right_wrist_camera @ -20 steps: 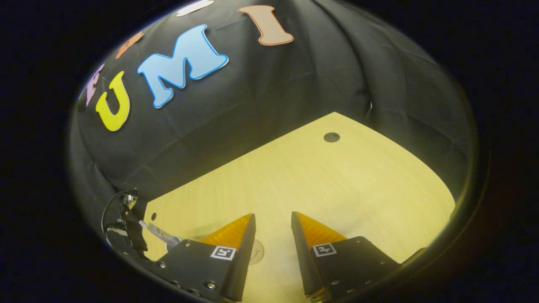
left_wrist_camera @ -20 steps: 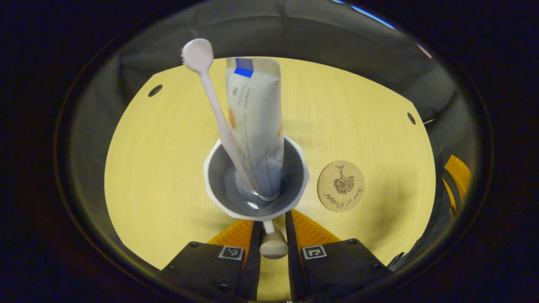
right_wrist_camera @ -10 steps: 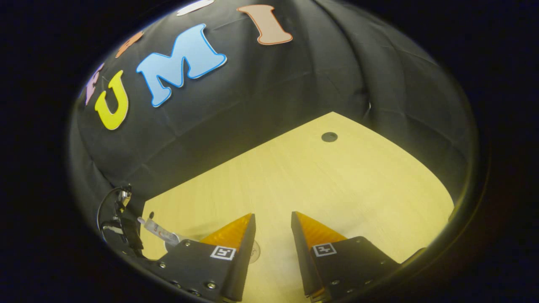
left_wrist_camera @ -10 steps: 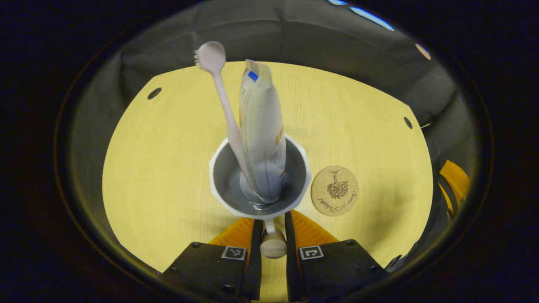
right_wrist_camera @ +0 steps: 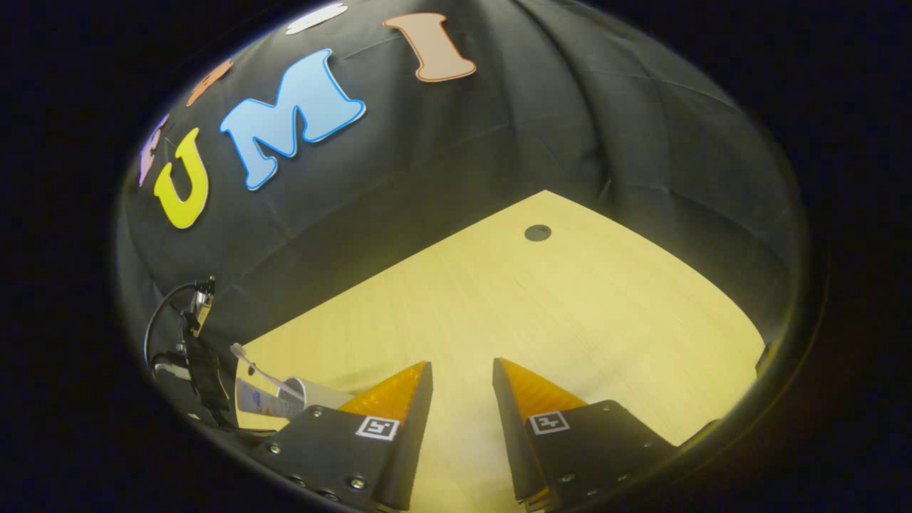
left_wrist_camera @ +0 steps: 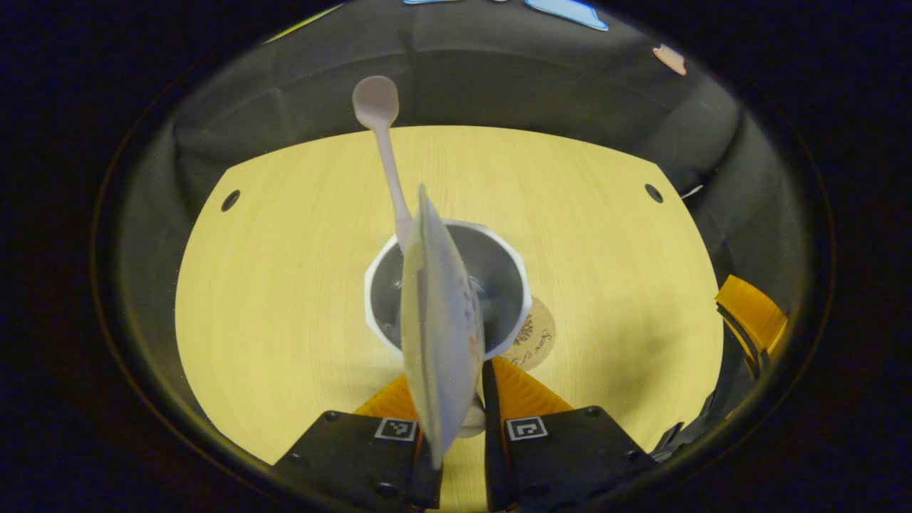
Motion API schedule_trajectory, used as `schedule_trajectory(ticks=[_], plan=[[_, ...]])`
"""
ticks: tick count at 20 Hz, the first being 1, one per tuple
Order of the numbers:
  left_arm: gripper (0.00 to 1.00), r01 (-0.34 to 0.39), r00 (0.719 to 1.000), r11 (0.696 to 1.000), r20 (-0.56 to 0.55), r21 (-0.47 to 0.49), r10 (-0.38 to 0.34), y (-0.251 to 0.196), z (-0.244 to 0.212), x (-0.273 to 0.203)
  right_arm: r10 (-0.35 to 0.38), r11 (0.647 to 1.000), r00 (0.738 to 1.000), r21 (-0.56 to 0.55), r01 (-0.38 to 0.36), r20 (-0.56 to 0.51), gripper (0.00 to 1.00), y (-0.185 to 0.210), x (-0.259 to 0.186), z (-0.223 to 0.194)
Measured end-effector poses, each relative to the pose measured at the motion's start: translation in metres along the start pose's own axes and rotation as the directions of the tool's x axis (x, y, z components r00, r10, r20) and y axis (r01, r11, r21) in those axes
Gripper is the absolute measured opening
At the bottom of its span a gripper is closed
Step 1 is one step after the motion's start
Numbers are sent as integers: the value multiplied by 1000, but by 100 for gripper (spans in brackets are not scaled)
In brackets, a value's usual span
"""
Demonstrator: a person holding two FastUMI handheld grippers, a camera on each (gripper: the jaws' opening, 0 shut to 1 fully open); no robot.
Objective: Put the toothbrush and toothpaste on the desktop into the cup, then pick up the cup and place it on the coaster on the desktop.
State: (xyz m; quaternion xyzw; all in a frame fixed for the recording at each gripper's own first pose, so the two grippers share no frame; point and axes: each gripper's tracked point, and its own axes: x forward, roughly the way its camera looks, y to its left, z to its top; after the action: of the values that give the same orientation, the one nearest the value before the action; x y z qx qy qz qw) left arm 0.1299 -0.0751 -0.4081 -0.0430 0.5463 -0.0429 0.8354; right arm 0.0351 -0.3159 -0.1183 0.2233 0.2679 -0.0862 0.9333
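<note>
A white cup (left_wrist_camera: 499,285) with a grey inside hangs in front of my left gripper (left_wrist_camera: 463,388), which is shut on the cup's handle knob. A pale toothbrush (left_wrist_camera: 388,157) stands in the cup, head up. The toothpaste tube (left_wrist_camera: 442,335) leans out of the cup toward the camera and hides most of the handle. The round cork coaster (left_wrist_camera: 536,340) peeks out from behind the cup's right lower rim. In the right gripper view, my right gripper (right_wrist_camera: 462,367) stands open over bare desktop, with the cup (right_wrist_camera: 317,392) and tube (right_wrist_camera: 258,399) at its lower left.
The wooden desktop (left_wrist_camera: 285,285) has small dark holes near its corners (left_wrist_camera: 230,200). Black cloth walls surround it. One finger of my right gripper (left_wrist_camera: 747,313) shows at the right edge of the left gripper view. The left gripper's body and cable (right_wrist_camera: 189,349) stand by the cup.
The cup has moved right and now overlaps the coaster, which lay apart from it before. The toothpaste tube has tipped toward the camera. The right gripper has barely shifted.
</note>
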Motion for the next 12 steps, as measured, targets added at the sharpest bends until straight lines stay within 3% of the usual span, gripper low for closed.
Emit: schedule_trajectory(ticks=[6,12], plan=[[31,34,999,998,-23,46,-33,-43,-4,7,-50,998,999,39,49,17,52,-32,-11,6],[31,27,999,998,-32,64,-25,-57,-9,14,-88,994,996,70,87,17,51,-57,-18,6]])
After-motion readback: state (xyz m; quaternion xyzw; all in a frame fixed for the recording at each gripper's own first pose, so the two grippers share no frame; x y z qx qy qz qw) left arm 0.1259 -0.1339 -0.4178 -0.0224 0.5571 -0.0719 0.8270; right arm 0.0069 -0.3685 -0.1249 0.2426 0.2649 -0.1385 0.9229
